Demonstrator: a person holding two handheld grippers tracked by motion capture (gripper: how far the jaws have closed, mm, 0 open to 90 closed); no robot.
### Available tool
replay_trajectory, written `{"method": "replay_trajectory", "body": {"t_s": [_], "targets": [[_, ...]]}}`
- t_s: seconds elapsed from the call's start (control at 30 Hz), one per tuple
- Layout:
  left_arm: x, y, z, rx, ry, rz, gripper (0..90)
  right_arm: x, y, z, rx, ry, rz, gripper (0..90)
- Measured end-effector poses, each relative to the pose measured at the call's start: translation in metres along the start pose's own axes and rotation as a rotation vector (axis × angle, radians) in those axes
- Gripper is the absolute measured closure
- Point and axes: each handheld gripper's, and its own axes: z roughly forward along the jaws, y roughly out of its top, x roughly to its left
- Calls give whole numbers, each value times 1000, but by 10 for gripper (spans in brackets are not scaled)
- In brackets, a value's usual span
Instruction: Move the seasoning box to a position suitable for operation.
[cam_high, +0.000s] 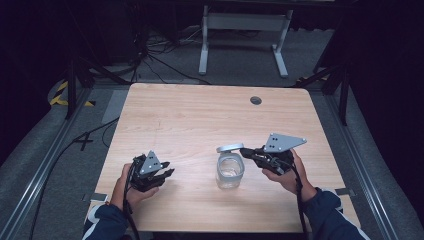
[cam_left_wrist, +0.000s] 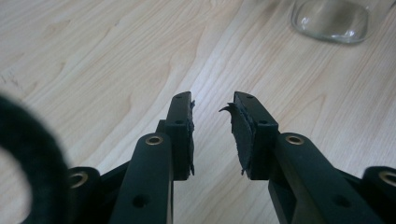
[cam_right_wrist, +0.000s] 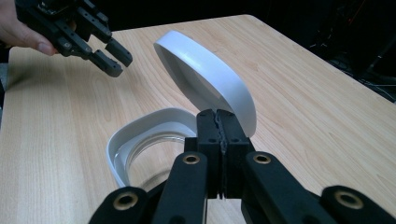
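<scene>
At the left, the left gripper (cam_high: 167, 174) hovers low over the wooden counter (cam_high: 190, 120), its fingers (cam_left_wrist: 184, 135) narrowly parted with nothing between them. The glass jar (cam_high: 230, 171) stands mid-counter, mouth uncovered. At the right, the right gripper (cam_right_wrist: 219, 122) has its fingers clamped on the white lid's (cam_right_wrist: 205, 77) rim, tilted just above the jar. The lid looks just lifted off; next it likely needs carrying aside and setting flat.
</scene>
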Motion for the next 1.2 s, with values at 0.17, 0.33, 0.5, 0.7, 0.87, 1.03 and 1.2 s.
{"method": "replay_trajectory", "body": {"t_s": [0.17, 0.33, 0.5, 0.7, 0.87, 1.03, 1.2], "targets": [[1, -11, 3, 10, -6, -25, 680, -4, -1, 3, 4, -9, 15, 893], [-1, -15, 5, 24, -16, -23, 666, -9, -3, 3, 1, -19, 31, 892], [0, -17, 5, 10, -40, -39, 654, -10, -5, 4, 10, -23, 30, 891], [4, -23, 6, 14, -46, -53, 644, -11, -5, 6, 14, -25, 29, 890], [4, -29, 8, 40, -44, -53, 630, -11, -6, 7, 16, -23, 32, 887], [7, -38, 10, 62, -35, -71, 612, -12, -6, 8, 21, -19, 24, 868], [13, -46, 9, 26, -43, -102, 595, -12, -6, 6, 27, -28, 14, 823]]}}
